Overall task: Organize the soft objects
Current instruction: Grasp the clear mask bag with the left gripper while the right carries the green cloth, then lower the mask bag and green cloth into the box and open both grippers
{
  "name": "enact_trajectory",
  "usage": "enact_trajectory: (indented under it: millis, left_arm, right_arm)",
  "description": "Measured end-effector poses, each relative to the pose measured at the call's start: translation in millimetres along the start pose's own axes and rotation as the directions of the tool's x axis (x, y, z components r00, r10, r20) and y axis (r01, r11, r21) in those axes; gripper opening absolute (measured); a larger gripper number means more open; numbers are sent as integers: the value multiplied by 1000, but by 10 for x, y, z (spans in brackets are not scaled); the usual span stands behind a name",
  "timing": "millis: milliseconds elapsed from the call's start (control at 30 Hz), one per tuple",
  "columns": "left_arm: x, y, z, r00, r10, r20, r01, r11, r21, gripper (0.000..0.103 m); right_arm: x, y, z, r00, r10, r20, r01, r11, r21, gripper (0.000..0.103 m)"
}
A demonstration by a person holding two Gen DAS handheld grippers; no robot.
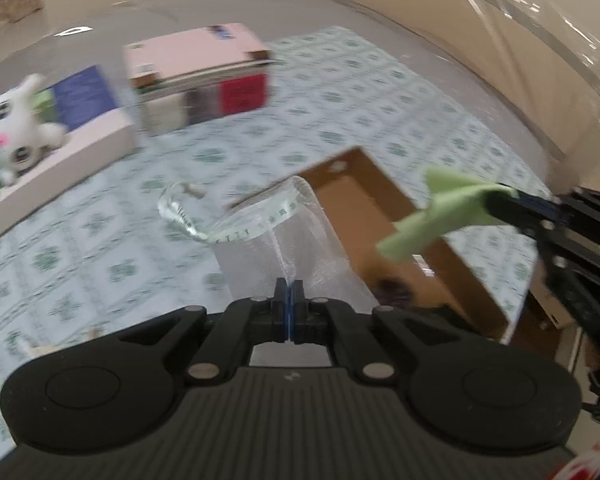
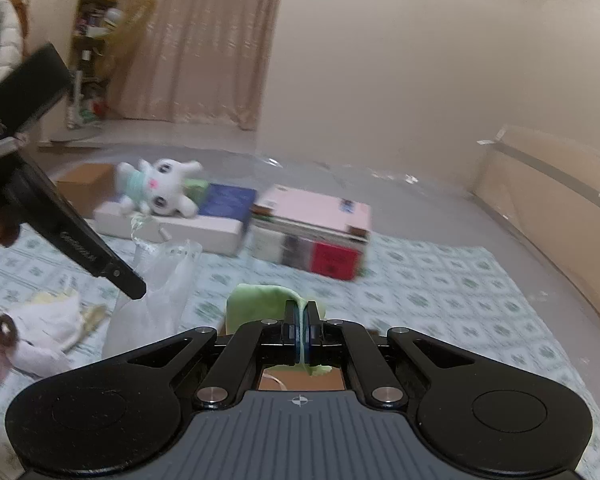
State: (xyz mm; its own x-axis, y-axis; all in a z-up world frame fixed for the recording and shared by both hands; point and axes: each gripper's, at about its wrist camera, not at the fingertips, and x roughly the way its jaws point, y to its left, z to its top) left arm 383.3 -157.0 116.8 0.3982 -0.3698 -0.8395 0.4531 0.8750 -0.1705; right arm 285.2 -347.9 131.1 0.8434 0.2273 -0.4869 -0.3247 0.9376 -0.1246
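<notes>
Our left gripper (image 1: 288, 286) is fully closed, pinching a sheer mesh pouch (image 1: 292, 240) w/ ribbon, held up over the green-print cloth (image 1: 340, 92); our right gripper (image 2: 301, 308) is clamped tight on a pale green soft piece (image 2: 260, 304), above an open cardboard box (image 1: 364, 208); both angled downward. White plush bunny (image 2: 162, 192) lies on the far flat white box (image 2: 204, 228).

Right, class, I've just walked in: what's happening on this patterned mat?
A person works a tool in each hand. The left tool is shut on a sheer white mesh bag, lifted off the patterned mat. The right tool is shut on a light green cloth, held above an open cardboard box. A white plush bunny lies on a flat box behind.
</notes>
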Motion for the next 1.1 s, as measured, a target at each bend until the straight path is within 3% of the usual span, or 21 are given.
enact_trajectory:
  millis: [200, 300, 367, 433, 467, 800, 967, 1033, 1067, 1100]
  left_arm:
    - [450, -512, -31, 996, -75, -54, 77, 996, 40, 0]
    - [688, -637, -76, 993, -76, -86, 81, 995, 51, 2]
    - [804, -683, -102, 993, -62, -104, 68, 996, 56, 11]
    - [845, -672, -122, 993, -51, -108, 57, 997, 56, 34]
    - [850, -647, -125, 993, -48, -104, 53, 997, 51, 37]
    - [369, -349, -197, 1000, -12, -3, 12, 1000, 9, 38]
    - [110, -297, -364, 998, -33, 56, 34, 999, -18, 38]
    - [16, -278, -455, 996, -46, 79, 49, 998, -35, 38]
    - [-22, -273, -496, 995, -51, 89, 54, 998, -40, 38]
    - [-63, -270, -544, 993, -56, 102, 61, 997, -44, 39]
  right_arm:
    - [1, -298, -293, 997, -47, -63, 50, 998, 42, 2]
    - [32, -406, -440, 994, -57, -95, 63, 997, 54, 2]
    - [57, -465, -523, 992, -60, -112, 67, 996, 62, 2]
    - [82, -509, -585, 990, -61, -125, 70, 995, 67, 2]
    - [95, -527, -611, 990, -61, -130, 71, 995, 70, 2]
    - [227, -512, -668, 990, -25, -139, 39, 994, 101, 2]
    - [362, -501, -757, 980, 61, -192, -29, 986, 162, 3]
    - [395, -506, -806, 974, 72, -214, -33, 983, 182, 8]
    - [394, -511, -833, 973, 74, -220, -31, 981, 192, 24]
    - [380, -520, -860, 972, 74, -222, -27, 978, 205, 49]
